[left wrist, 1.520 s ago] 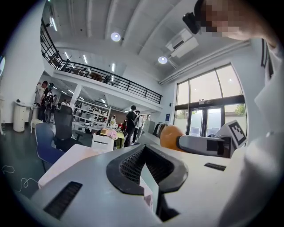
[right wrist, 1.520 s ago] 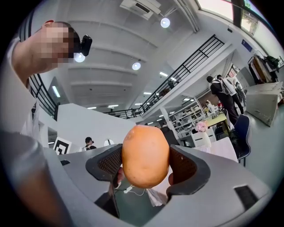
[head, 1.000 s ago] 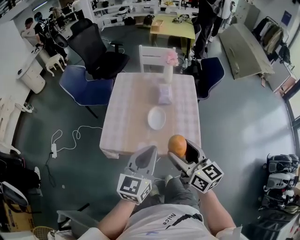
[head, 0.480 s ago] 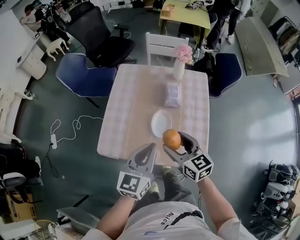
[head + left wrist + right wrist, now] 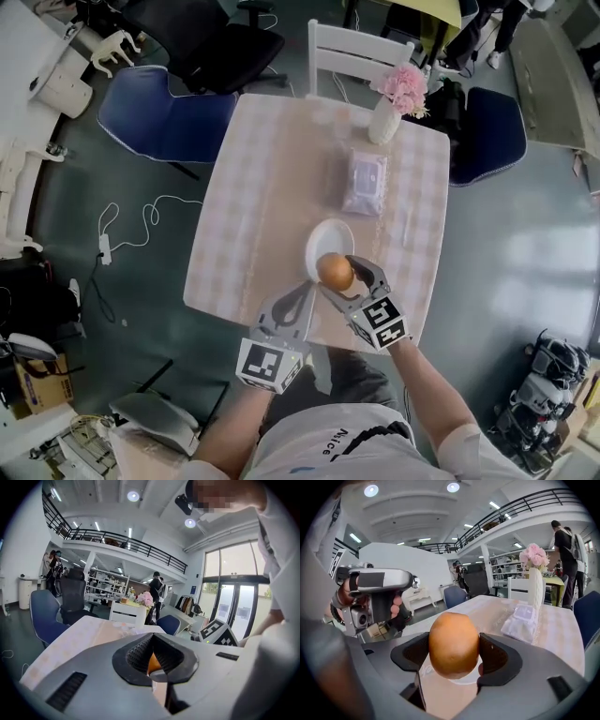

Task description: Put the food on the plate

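My right gripper (image 5: 339,274) is shut on an orange (image 5: 335,271), a round fruit with a matt skin. It holds the fruit above the near rim of a small white plate (image 5: 328,238) on the pink checked table (image 5: 267,187). In the right gripper view the orange (image 5: 453,644) fills the gap between the black pads, and a sliver of the plate (image 5: 461,681) shows below it. My left gripper (image 5: 298,302) hangs over the table's near edge, left of the right one. Its jaws meet at the tips in the left gripper view (image 5: 152,660), with nothing between them.
Beyond the plate lies a clear pack of wipes (image 5: 364,183), and a white vase of pink flowers (image 5: 386,114) stands at the far edge. A white chair (image 5: 358,45) and two blue chairs (image 5: 169,114) (image 5: 489,131) ring the table. A cable (image 5: 122,234) trails on the floor at left.
Both grippers have moved forward towards the table. The orange, earlier off the near edge, now hangs over the plate's near rim. The head view looks down more steeply.
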